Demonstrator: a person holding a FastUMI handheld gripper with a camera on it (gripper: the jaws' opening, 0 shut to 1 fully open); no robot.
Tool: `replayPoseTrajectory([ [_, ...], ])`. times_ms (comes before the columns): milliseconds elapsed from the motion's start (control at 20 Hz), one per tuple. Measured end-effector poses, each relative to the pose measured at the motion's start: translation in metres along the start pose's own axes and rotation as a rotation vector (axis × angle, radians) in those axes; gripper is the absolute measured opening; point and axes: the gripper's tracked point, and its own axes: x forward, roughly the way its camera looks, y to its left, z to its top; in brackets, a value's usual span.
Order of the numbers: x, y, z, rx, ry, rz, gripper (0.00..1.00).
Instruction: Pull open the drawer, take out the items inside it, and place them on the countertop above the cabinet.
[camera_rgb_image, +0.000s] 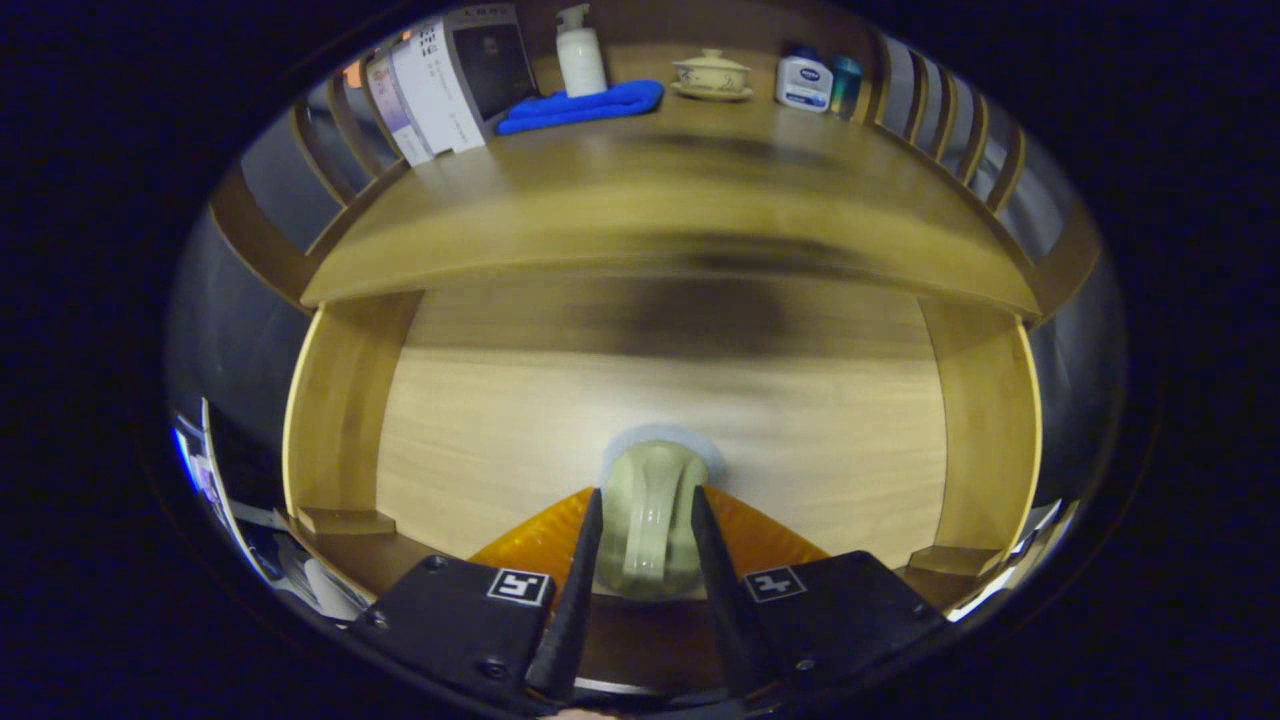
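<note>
The drawer (340, 400) is pale yellow wood with a light grain, the countertop (640, 200) a browner yellow. Between the gripper (645, 510) fingers sits a pale green ceramic piece (648, 510) on something orange (faintly ribbed) (545, 540). Farther back: a blue cloth (585, 105), a white bottle (580, 55), a cream lidded cup (712, 73).

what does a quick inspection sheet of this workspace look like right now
surface: wooden countertop above the open drawer
job's things: pale green cup over an orange item in the drawer
clutter: blue cloth, pump bottle, lidded bowl, white bottle, books at the countertop's back
grippers: gripper jaws on either side of the cup, contact unclear
cables: nothing seen
surroundings: slatted rails beside the countertop
</note>
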Motion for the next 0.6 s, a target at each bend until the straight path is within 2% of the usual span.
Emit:
replayPoseTrajectory([
  [150,0.012,-0.007,-0.004,-0.013,0.017,-0.048,0.42],
  [250,0.014,-0.006,0.003,-0.013,-0.027,-0.056,0.33],
  [300,0.011,-0.008,0.005,-0.014,-0.043,-0.058,0.23],
  [600,-0.002,-0.005,0.011,-0.022,-0.058,-0.017,0.18],
])
